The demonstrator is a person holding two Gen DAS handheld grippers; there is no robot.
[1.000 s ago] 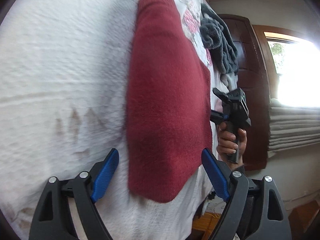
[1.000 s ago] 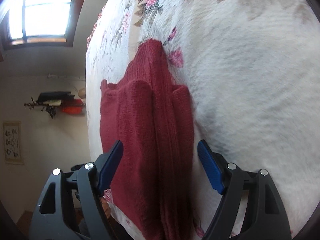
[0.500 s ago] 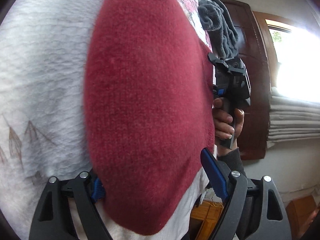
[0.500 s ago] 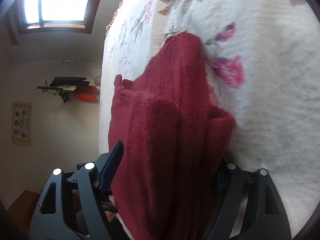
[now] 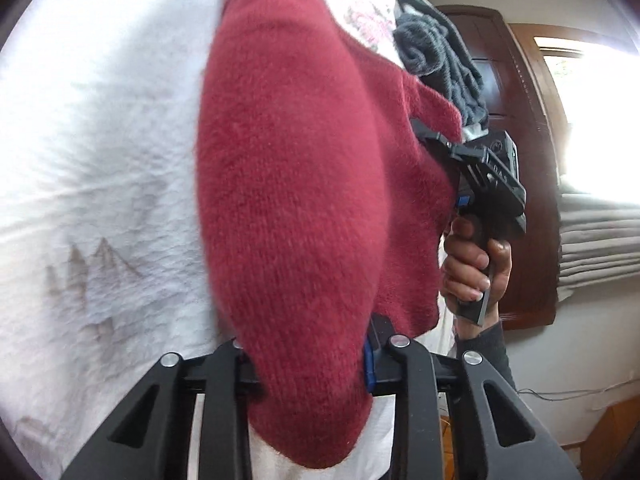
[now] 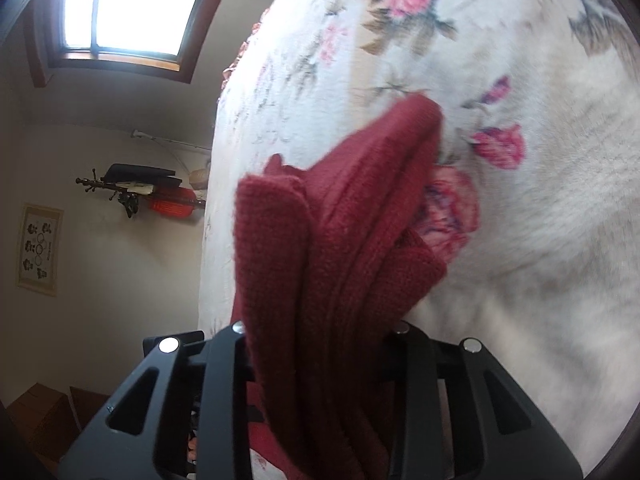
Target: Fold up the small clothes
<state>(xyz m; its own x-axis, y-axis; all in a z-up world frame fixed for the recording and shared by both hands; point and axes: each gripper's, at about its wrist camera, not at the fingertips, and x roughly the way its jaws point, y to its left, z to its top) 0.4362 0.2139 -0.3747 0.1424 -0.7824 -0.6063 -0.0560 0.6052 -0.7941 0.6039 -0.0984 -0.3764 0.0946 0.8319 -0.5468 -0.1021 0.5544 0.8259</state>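
Left wrist view: left gripper [image 5: 308, 364] now clamping on the near edge of the red sweater [image 5: 296, 184], filling centre frame — a second ago fingers hanging wide apart with the knit lying flat between them, now drawn in tight, one blue pad [image 5: 369, 362] just peeking at lower centre. Knit bulging up off the white blanket [image 5: 100, 152] rather than lying flat. At right of frame, right gripper [image 5: 434, 142] biting into the far sweater edge, hand [image 5: 474, 268] wrapped round its handle. Grey garment [image 5: 440, 52] heaped at upper right, apart from the fold.

Right wrist view: right gripper [image 6: 320, 332] likewise closing since a second ago — fingers now pinching bunched layers of sweater [image 6: 340, 240] at lower centre, pads hidden under the cloth. Sweater running up to mid frame, far tip resting on the floral blanket [image 6: 520, 80].

Meaning, as a judgement: both ends gripped, approach over, lift-and-fold starting. Next probably carrying the held edge over toward the far end. Risk — thick layers slipping unevenly from the pinch.
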